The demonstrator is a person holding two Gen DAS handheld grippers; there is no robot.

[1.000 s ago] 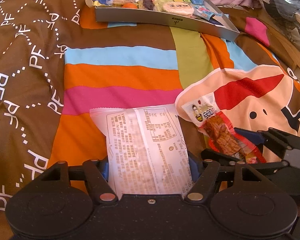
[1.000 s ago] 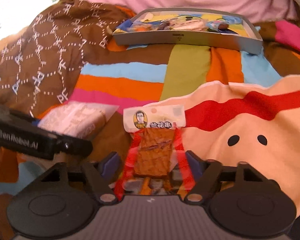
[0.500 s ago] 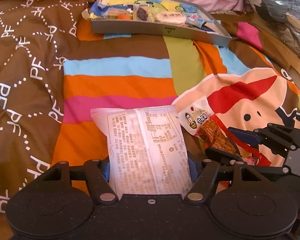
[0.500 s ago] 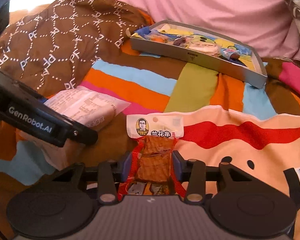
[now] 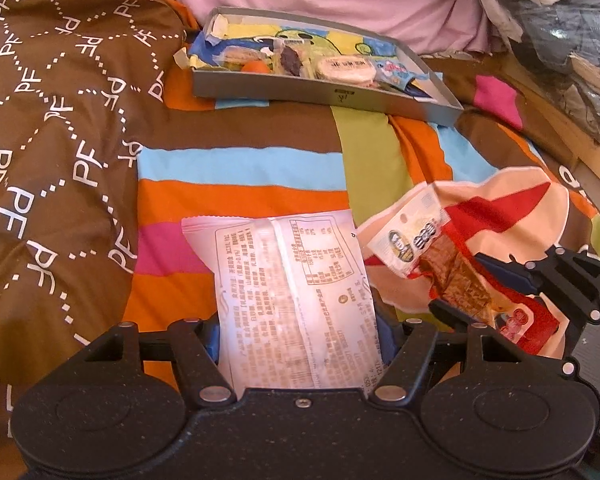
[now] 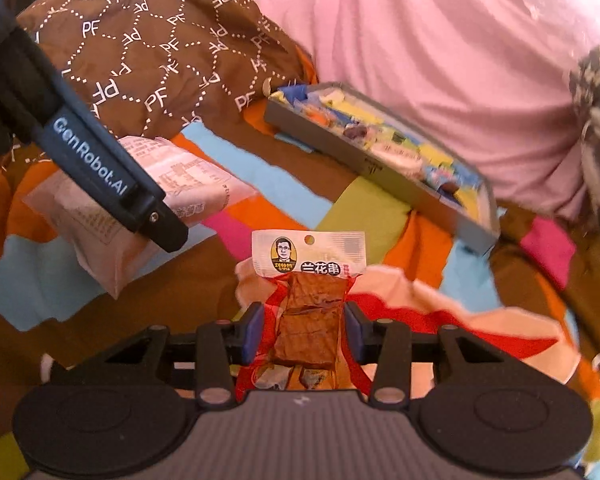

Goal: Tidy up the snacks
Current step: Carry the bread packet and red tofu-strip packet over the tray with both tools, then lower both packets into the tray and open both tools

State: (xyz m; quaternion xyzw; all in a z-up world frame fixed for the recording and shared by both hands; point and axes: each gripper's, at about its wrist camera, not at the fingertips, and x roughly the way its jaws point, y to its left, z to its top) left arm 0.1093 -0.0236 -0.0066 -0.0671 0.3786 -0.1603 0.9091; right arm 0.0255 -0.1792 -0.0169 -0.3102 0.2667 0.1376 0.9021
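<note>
White snack packet, printed back facing up, sits right at the lower centre of the left wrist view, and the left gripper has it pinched between its blue pads, jaws spread about the packet's width. The packet sticks forward out of the fingers, above the striped bedspread. Over in the right wrist view, the red skewer snack with its white header label is at lower centre, clamped between the right gripper, jaws drawn in narrow on both sides of the brown contents. That gripper shows in the left view too, at the lower right, tilted, with the red pack pointing up and left, just beside the white packet's right edge. From the right view, the left gripper comes in from the upper left as a dark bar, angled down across the white packet. Farther back, the grey tray rests on the bedspread in the upper centre, filled with small wrapped snacks, a pink pillow behind it.
</note>
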